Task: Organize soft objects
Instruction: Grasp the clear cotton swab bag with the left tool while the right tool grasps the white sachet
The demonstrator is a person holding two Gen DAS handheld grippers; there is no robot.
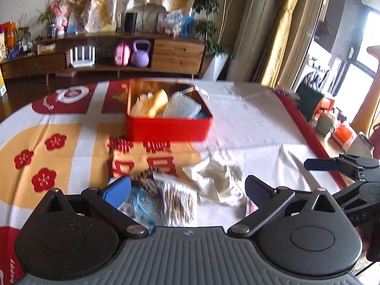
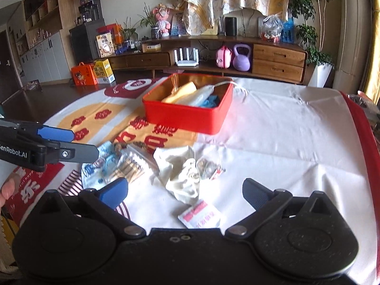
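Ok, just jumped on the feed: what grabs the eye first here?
The red tin mid-table, open and already holding yellow, white and blue soft items. Nearer the cameras lies a loose pile: a cream cloth, clear packets to its left and a small red-and-white sachet closest to the right gripper. Both grippers hover open over the pile, the left gripper above the packets.

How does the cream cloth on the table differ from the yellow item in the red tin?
The cream cloth lies crumpled on the tablecloth, outside the red tin; the yellow item already sits inside it. The cloth is off-white and spread loose; the yellow item looks folded and leans on the tin's wall. Both look soft.
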